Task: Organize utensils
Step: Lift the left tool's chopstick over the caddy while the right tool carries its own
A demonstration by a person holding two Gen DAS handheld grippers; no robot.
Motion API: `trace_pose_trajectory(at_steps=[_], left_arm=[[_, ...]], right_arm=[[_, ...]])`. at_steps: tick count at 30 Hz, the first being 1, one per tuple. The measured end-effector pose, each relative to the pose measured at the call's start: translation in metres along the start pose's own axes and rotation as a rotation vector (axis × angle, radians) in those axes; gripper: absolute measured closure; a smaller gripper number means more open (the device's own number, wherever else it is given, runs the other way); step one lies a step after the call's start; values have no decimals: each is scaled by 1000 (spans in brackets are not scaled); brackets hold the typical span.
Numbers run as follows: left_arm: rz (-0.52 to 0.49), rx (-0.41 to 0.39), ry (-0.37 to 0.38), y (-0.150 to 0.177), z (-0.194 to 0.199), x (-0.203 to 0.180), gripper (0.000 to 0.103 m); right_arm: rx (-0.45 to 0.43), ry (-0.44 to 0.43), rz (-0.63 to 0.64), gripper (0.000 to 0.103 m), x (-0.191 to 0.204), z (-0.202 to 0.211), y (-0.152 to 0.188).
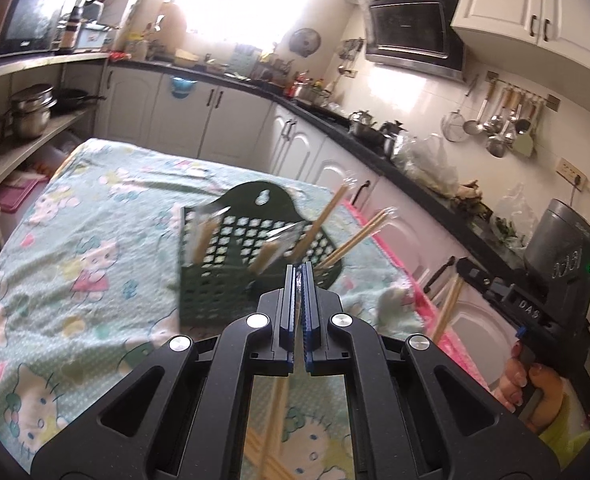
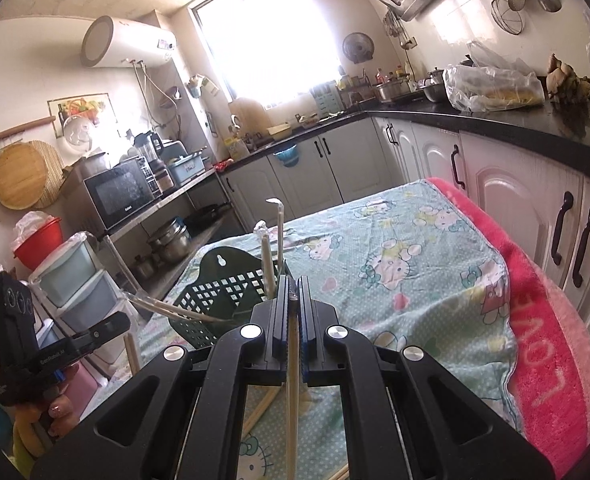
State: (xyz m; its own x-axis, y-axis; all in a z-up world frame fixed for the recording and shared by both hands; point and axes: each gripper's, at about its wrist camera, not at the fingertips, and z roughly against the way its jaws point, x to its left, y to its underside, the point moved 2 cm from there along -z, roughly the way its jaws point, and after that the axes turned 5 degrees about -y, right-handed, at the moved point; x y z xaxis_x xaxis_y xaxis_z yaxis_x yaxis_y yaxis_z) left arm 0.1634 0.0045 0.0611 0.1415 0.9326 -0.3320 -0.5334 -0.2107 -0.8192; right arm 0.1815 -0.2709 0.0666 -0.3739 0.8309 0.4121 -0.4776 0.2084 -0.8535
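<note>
Now each hand-held gripper is clamped on a wrapped chopstick pair: the left hand-held gripper (image 1: 299, 270) and the right hand-held gripper (image 2: 293, 282) hold theirs just before the green basket (image 1: 231, 280), likely to drop them in beside chopsticks (image 1: 203, 236) already standing there.

Both tongs (image 1: 299, 270) (image 2: 293, 282) clamped shut

Dark green lattice basket (image 1: 215, 280) on cloth, wrapped chopsticks (image 1: 323, 220) leaning inside
</note>
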Motion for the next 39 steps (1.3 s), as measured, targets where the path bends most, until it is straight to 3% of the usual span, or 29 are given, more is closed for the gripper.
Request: trace_pose_trajectory(at_steps=[20,39], left_arm=[[-67,-81,126,-56,2,-52,103],[-117,-238,91,-135,20,-71,103]], right_arm=[[-60,-58,17,99,23,5,-19],[-169,-108,107,99,63,11,-65]])
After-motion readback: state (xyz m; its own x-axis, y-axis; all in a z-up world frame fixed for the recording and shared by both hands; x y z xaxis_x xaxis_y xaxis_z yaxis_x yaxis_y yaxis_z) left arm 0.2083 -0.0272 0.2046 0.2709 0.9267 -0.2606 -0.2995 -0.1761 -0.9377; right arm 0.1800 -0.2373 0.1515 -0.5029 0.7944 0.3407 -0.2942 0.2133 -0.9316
